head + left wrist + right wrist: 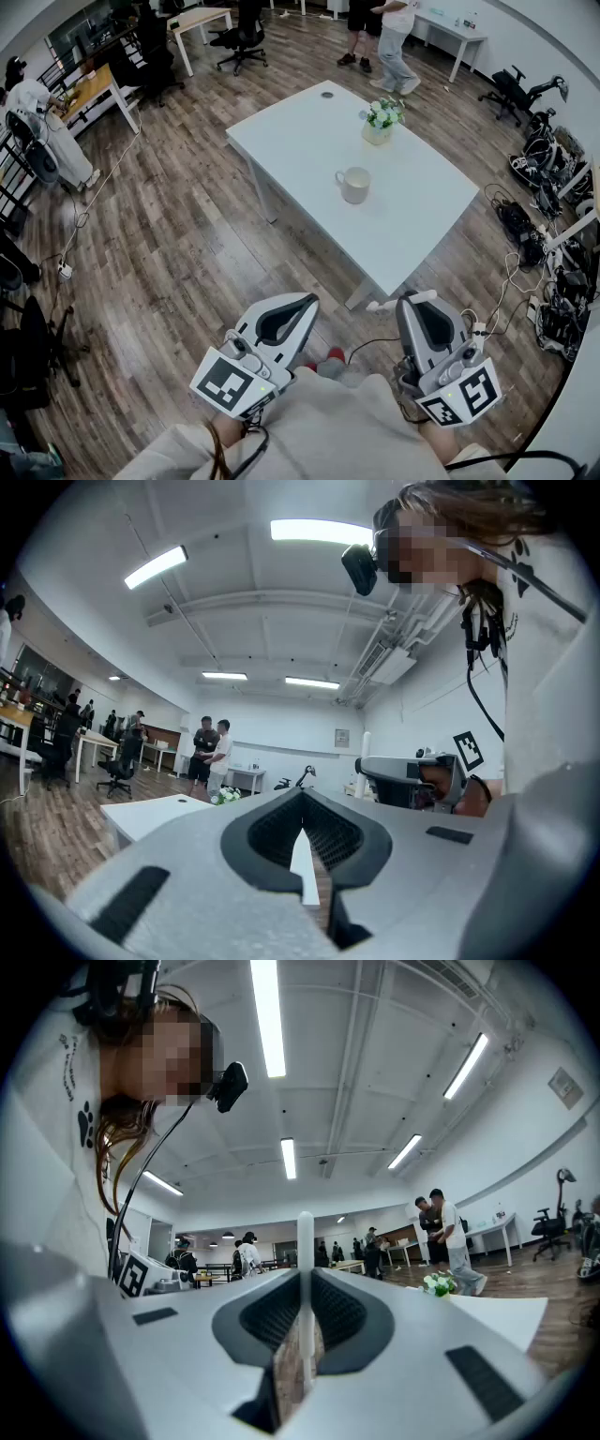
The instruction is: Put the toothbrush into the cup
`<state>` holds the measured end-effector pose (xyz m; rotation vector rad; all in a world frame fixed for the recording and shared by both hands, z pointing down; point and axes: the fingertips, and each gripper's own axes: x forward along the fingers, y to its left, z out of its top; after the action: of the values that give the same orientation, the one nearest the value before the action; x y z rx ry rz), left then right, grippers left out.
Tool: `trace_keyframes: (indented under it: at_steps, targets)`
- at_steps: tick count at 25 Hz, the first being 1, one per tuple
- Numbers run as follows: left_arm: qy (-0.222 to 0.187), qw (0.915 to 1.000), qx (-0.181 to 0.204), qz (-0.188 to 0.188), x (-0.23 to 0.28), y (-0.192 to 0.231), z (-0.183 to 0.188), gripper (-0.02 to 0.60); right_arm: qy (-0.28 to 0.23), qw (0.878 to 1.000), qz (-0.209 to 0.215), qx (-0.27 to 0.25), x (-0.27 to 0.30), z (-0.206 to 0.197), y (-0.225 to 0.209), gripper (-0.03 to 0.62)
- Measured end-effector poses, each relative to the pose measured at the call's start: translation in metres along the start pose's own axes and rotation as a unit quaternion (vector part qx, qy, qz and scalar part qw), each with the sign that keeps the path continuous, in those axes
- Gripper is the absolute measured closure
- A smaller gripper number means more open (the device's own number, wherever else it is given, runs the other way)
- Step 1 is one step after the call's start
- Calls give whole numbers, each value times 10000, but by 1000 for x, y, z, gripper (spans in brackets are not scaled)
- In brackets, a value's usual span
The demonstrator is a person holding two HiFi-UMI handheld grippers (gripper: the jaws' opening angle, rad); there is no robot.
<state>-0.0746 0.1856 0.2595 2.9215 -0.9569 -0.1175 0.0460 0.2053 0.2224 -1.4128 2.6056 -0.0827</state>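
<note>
A cream cup [354, 185] stands upright near the middle of the white table [309, 122]. The table is well ahead of both grippers. My right gripper [415, 300] is held close to my body, shut on a white toothbrush [380, 305] that sticks out sideways from its jaws. In the right gripper view the toothbrush [305, 1241] rises as a thin white rod between the closed jaws of the right gripper [305, 1274]. My left gripper [309, 300] hovers beside it over the wooden floor. The jaws of the left gripper [302, 794] meet at their tips with nothing between them.
A small pot of white flowers [381, 120] stands on the table behind the cup. Two people [384, 33] stand beyond the table's far end. Office chairs and tangled cables [544, 216] lie along the right wall. Desks line the left side.
</note>
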Motion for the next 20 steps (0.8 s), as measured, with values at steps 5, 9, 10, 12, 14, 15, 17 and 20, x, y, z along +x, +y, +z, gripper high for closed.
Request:
trace_keyframes:
  at_steps: [5, 9, 10, 12, 14, 15, 17, 20]
  targets:
    - [-7, 10000, 30, -46, -11, -1, -2, 574, -19, 9999, -53, 113, -5, -8, 12, 546]
    - [18, 10000, 36, -91, -17, 1, -4, 574, -52, 10000, -44, 54, -3, -8, 22, 546]
    - [6, 9999, 41, -97, -18, 0, -3, 574, -49, 10000, -40, 44, -3, -8, 23, 546]
    - [-10, 9999, 34, -113, -19, -2, -2, 574, -29, 10000, -43, 35, -4, -8, 25, 546]
    - [-10, 9999, -4, -129, -18, -2, -3, 574, -19, 10000, -62, 66, -4, -8, 25, 546]
    - [-6, 9999, -20, -137, -18, -2, -3, 574, -28, 9999, -71, 97, -4, -8, 24, 546]
    - [7, 9999, -66, -150, -19, -2, -4, 574, -66, 9998, -75, 152, -4, -6, 24, 546]
    - [15, 9998, -124, -146, -22, 0, -4, 574, -91, 9998, -100, 122, -4, -4, 24, 546]
